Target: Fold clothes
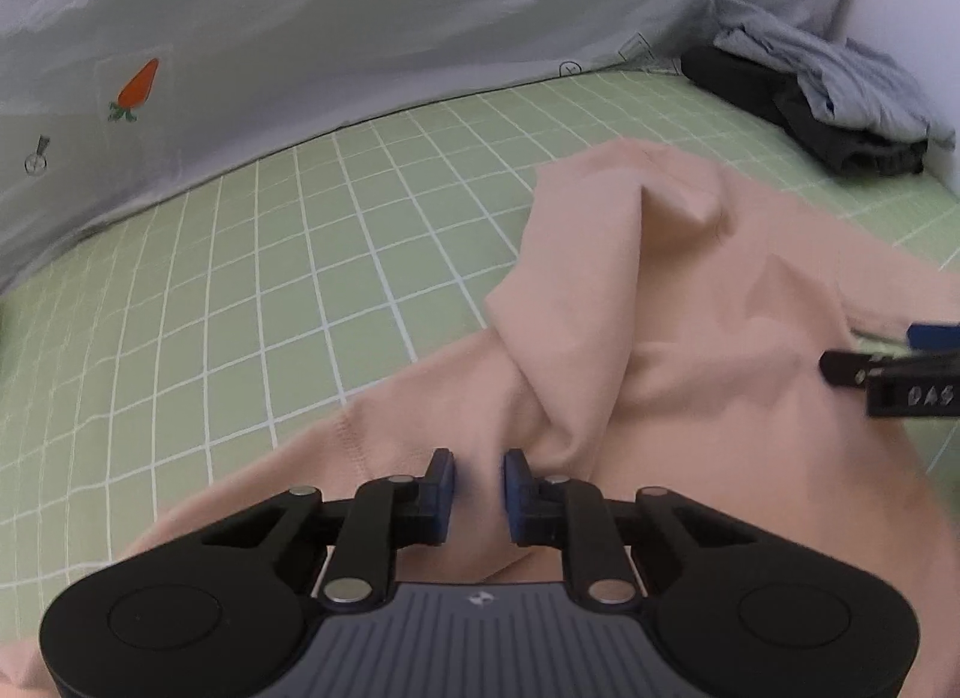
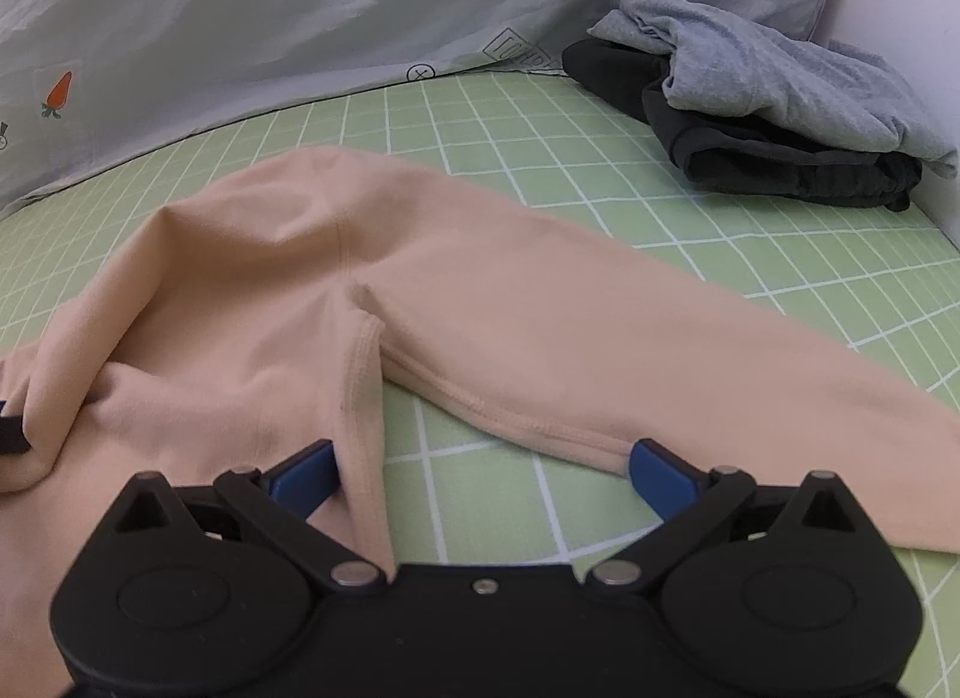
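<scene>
Peach garment (image 2: 252,302) lies rumpled across the green grid bed sheet (image 1: 300,254). Left gripper (image 1: 479,497) jaws pinch a fabric ridge, likely to lift it. Right gripper (image 2: 480,473) jaws wide apart, straddling a hem. Grey-black pile (image 2: 762,110) at 2 o'clock, out of the way.

I see a peach-pink garment (image 2: 252,302) in a plain weave of one tone, with matching stitched hems. Beneath it, the bed sheet (image 2: 690,218) is pale green, crossed by a grid of thin white lines. Behind, the bedding (image 1: 360,8) is pale grey-blue, printed with orange carrots with green tops and small dark outline symbols. In the far corner I see a heathered grey garment (image 2: 780,74) over a charcoal-black one (image 2: 780,164). My left gripper (image 1: 479,494) and right gripper (image 2: 480,476) are black with blue pads.
</scene>
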Motion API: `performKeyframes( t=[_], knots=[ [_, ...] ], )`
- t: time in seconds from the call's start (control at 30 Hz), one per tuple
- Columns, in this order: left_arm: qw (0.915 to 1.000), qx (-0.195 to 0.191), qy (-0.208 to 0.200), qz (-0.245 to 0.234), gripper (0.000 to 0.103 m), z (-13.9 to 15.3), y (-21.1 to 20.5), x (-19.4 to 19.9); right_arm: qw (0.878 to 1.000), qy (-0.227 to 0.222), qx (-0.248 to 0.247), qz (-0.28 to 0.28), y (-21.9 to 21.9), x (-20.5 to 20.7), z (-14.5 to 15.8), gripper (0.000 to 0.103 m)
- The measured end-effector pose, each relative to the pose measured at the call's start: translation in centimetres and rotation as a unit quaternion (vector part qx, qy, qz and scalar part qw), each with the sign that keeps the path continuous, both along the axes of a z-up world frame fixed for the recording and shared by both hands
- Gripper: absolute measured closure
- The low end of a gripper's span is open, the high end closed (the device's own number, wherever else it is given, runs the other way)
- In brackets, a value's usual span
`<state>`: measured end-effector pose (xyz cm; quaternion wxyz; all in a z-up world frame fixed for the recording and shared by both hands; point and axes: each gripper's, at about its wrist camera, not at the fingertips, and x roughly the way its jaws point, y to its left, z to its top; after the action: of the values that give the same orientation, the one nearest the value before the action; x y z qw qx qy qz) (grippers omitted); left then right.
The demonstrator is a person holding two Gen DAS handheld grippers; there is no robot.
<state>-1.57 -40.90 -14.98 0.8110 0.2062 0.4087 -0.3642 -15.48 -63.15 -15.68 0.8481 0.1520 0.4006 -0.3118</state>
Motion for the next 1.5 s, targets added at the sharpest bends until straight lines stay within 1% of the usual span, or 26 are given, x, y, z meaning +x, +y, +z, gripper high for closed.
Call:
performKeyframes(
  t=[0.1,0.13,0.2,0.27,0.47,0.53,0.57,0.63,0.77,0.83,0.87,0.9,0.93,0.97,1.0,1.03,1.07,1.1,1.13,1.23,1.27,1.33,1.37,1.43,1.47,1.5],
  knots=[
    [0.9996,-0.024,0.006,0.015,0.078,1.3,0.7,0.6,1.000,-0.001,-0.001,0.000,0.0,0.0,0.0,0.000],
    [0.9991,-0.033,0.007,0.025,0.069,1.9,1.0,1.0,1.000,-0.001,-0.001,0.000,0.0,0.0,0.0,0.000],
    [0.9977,-0.051,0.005,0.044,0.060,3.0,1.8,1.7,1.000,-0.001,-0.001,-0.001,0.0,0.0,0.1,0.000],
    [0.9967,-0.061,0.006,0.054,0.060,3.5,2.2,2.5,1.000,-0.001,-0.001,-0.001,0.0,0.0,0.1,0.000],
    [0.9982,-0.038,0.031,0.034,0.059,1.8,1.4,4.7,1.000,-0.007,-0.004,-0.008,0.2,0.0,0.0,0.000],
    [0.9984,-0.031,0.040,0.028,0.048,1.2,1.1,5.4,1.000,-0.008,-0.006,-0.010,0.2,0.0,0.0,0.000],
    [0.9984,-0.027,0.044,0.024,0.045,0.9,1.0,5.8,1.000,-0.009,-0.006,-0.010,0.2,0.0,0.0,0.000],
    [0.9983,-0.020,0.052,0.018,0.036,0.3,0.7,6.5,1.000,-0.010,-0.007,-0.010,0.2,0.0,0.0,0.000],
    [0.9977,0.004,0.057,-0.037,0.035,-0.7,-1.2,7.2,1.000,-0.013,-0.010,-0.010,0.2,-0.2,-0.1,0.000],
    [0.9969,0.006,0.065,-0.044,0.036,-1.1,-1.5,7.5,1.000,-0.014,-0.011,-0.011,0.3,-0.2,-0.1,0.000],
    [0.9965,0.006,0.070,-0.045,0.036,-1.2,-1.6,7.6,1.000,-0.013,-0.011,-0.011,0.3,-0.2,-0.2,0.000],
    [0.9959,0.001,0.079,-0.044,0.040,-1.3,-1.5,7.8,1.000,-0.013,-0.011,-0.012,0.3,-0.2,-0.2,0.000],
    [0.9948,-0.008,0.092,-0.042,0.045,-1.4,-1.3,8.0,1.000,-0.013,-0.011,-0.013,0.3,-0.2,-0.2,0.000],
    [0.9935,-0.016,0.105,-0.040,0.055,-1.4,-1.1,8.1,1.000,-0.014,-0.011,-0.015,0.3,-0.2,-0.2,0.000],
    [0.9928,-0.024,0.112,-0.036,0.075,-1.4,-0.8,8.2,1.000,-0.015,-0.013,-0.017,0.3,-0.1,-0.2,0.000],
    [0.9924,-0.033,0.114,-0.030,0.088,-1.4,-0.5,8.2,1.000,-0.016,-0.014,-0.019,0.3,-0.1,-0.2,0.000],
    [0.9924,-0.038,0.114,-0.025,0.089,-1.3,-0.3,8.2,1.000,-0.017,-0.015,-0.021,0.4,-0.1,-0.3,0.000],
    [0.9927,-0.041,0.111,-0.020,0.092,-1.1,-0.1,8.1,0.999,-0.017,-0.016,-0.022,0.4,-0.1,-0.3,0.000],
    [0.9937,-0.043,0.103,-0.014,0.095,-0.7,0.1,8.1,0.999,-0.018,-0.016,-0.024,0.4,-0.1,-0.3,0.000],
    [0.9968,-0.047,0.063,0.011,0.095,0.8,0.7,8.2,0.999,-0.018,-0.017,-0.027,0.4,0.0,-0.3,0.000],
    [0.9978,-0.048,0.042,0.019,0.095,1.6,0.9,8.3,0.999,-0.018,-0.017,-0.027,0.4,0.0,-0.3,0.000],
    [0.9983,-0.041,-0.018,0.038,0.095,3.2,1.4,9.1,0.999,-0.018,-0.017,-0.027,0.4,-0.1,-0.3,0.000],
    [0.9970,-0.037,-0.048,0.047,0.095,3.9,1.7,9.5,0.999,-0.017,-0.017,-0.027,0.4,-0.1,-0.3,0.000],
    [0.9914,-0.028,-0.109,0.066,0.095,5.5,2.1,10.3,0.999,-0.017,-0.017,-0.027,0.4,-0.1,-0.4,0.000],
    [0.9899,-0.028,-0.117,0.076,0.095,5.8,2.4,10.9,0.999,-0.017,-0.017,-0.027,0.4,-0.1,-0.4,0.000],
    [0.9900,-0.030,-0.108,0.085,0.095,5.8,2.6,11.7,0.999,-0.016,-0.016,-0.027,0.4,-0.1,-0.4,0.000]
  ],
)
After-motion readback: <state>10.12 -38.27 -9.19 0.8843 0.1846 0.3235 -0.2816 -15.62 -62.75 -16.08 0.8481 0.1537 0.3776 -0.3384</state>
